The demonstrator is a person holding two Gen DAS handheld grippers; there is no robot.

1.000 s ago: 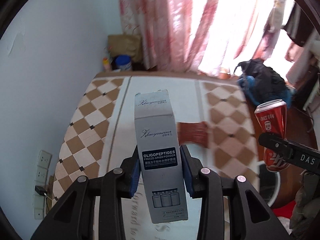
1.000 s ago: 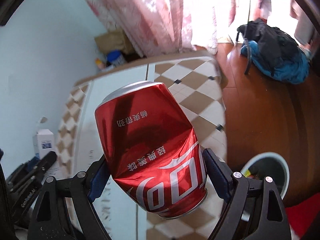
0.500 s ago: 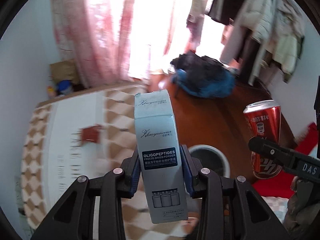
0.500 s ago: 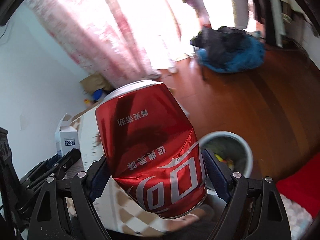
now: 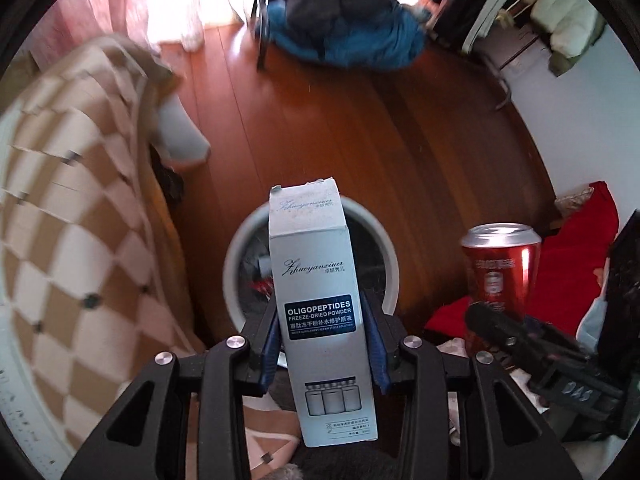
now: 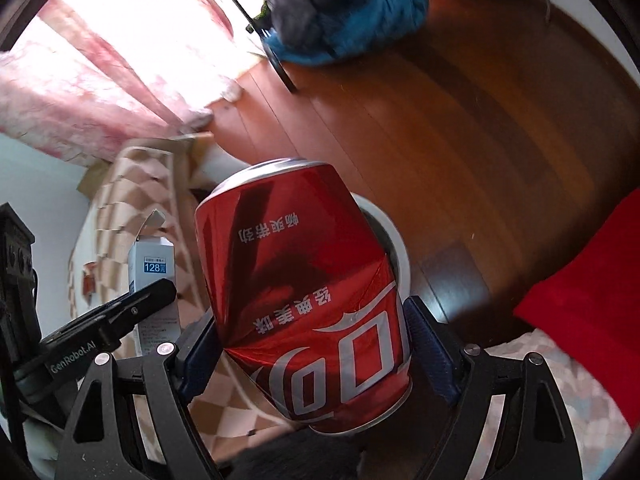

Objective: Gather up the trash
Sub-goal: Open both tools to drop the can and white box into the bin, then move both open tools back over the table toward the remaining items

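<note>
Waste bin (image 5: 386,256): interior mostly hidden behind white box (image 5: 320,304); contents indistinct. In right wrist view, red can (image 6: 304,292) covers all but the bin's rim. Checkered bedspread (image 5: 60,208): motion-blurred.

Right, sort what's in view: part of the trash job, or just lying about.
Job:
- white box, in left hand-held gripper
- red can, dented, in right hand-held gripper
- bin

Lying about:
- blue bag
- checked cloth
- red fabric
</note>
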